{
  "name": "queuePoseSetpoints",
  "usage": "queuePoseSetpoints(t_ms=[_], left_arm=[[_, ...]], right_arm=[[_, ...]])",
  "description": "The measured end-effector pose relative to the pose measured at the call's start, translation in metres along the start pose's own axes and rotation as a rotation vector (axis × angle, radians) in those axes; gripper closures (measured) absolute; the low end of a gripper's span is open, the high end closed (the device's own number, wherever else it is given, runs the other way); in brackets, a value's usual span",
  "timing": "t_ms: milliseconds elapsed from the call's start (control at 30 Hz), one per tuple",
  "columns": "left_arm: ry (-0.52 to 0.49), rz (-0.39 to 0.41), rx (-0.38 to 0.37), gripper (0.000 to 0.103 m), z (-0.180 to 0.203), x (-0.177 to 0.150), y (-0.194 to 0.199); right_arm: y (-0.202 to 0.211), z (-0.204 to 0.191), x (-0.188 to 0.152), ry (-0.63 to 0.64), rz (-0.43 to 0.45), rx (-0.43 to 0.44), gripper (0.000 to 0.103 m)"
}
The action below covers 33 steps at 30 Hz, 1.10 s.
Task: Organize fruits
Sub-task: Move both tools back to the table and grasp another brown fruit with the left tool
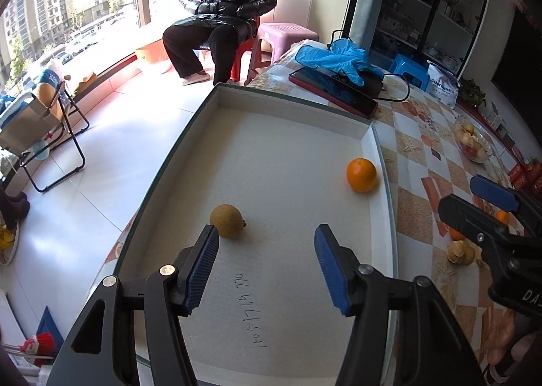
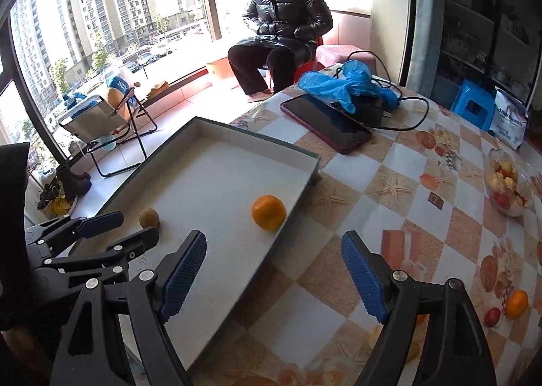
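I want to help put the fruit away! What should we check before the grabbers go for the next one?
1. Left gripper open and holding nothing: ok.
2. Right gripper open and holding nothing: ok.
3. Box has bare floor left for more fruit: ok; only the orange and the brown fruit lie in it.
4. Fruit left outside the box: ok, a small orange sits on the table.
5. Phone and blue gloves out of the way: ok, they lie beyond the box.
6. Whether the right gripper can reach the small orange easily: cannot tell.
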<state>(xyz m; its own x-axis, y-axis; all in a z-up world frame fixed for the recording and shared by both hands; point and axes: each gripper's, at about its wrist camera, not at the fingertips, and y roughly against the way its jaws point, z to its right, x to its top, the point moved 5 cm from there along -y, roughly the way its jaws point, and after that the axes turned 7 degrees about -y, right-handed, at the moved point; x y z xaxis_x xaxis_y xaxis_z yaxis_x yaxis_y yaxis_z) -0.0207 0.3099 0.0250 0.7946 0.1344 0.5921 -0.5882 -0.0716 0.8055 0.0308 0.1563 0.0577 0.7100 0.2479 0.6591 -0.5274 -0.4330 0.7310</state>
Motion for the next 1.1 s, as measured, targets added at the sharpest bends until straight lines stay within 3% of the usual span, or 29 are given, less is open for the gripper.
queuePoseSetpoints(t_ms=[200, 333, 533, 767, 967, 1100], left_arm=[[-0.094, 0.02, -0.037, 0.04, 0.07, -0.007, 0.022], [-0.185, 0.023, -0.083, 0.04, 0.128, -0.015, 0.028], [-0.309, -0.008, -0.15, 0.04, 0.211, -0.033, 0.018], [-0.311, -0.074, -0.18, 0.041, 0.247, -0.044, -0.018], [-0.304, -0.074, -0.2, 0.044, 0.263, -0.042, -0.037], [-0.288, -0.069, -0.192, 0.052, 0.266, -0.031, -0.053]], right_arm=[[0.066, 0.074, -0.045, -0.073, 0.069, -0.101, 0.02], [0.091, 0.134, -0.083, -0.127, 0.057, -0.22, 0.02], [0.1, 0.202, -0.132, -0.218, 0.001, -0.327, 0.02], [0.085, 0.222, -0.155, -0.255, -0.048, -0.327, 0.02], [0.077, 0.224, -0.161, -0.263, -0.046, -0.331, 0.017], [0.073, 0.221, -0.162, -0.25, -0.063, -0.325, 0.003]])
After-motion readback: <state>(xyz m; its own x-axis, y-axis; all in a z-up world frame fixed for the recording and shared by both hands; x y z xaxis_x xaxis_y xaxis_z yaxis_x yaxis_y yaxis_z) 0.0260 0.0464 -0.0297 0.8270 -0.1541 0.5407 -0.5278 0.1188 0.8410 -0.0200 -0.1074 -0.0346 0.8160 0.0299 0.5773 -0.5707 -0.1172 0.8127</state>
